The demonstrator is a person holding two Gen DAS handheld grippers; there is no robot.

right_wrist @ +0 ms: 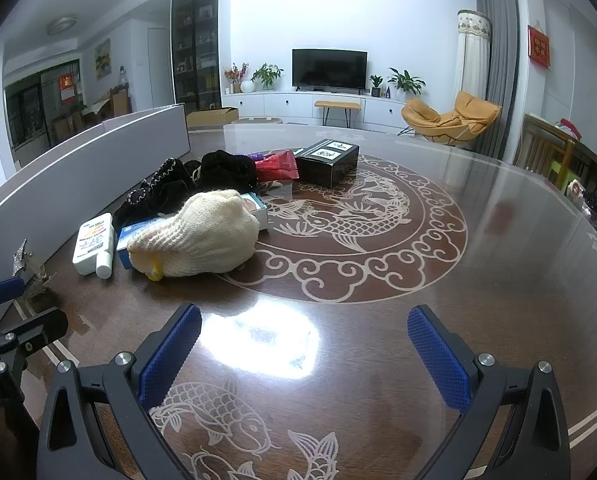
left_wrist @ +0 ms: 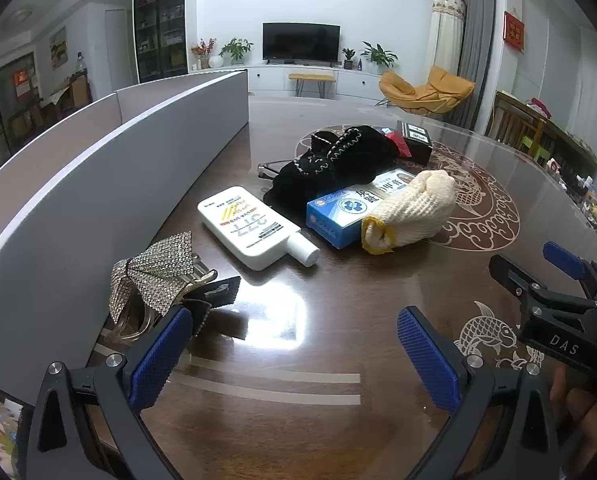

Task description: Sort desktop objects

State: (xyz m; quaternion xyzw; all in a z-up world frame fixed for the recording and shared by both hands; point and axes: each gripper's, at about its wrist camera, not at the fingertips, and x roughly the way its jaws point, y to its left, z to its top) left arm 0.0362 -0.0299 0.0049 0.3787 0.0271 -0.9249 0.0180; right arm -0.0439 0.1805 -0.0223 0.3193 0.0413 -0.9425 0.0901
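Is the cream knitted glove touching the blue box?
Touching. In the left wrist view the cream knitted glove lies over the near end of the blue box, with no gap; the right wrist view shows the same overlap.

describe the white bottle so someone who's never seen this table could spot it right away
On the dark table, look beside the long grey divider. The white bottle lies flat there, cap towards the camera, left of the blue box. It alone is smooth white plastic with an orange label.

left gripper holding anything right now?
No: the left gripper is open over bare table, its fingers apart, with the rhinestone bow just beside it.
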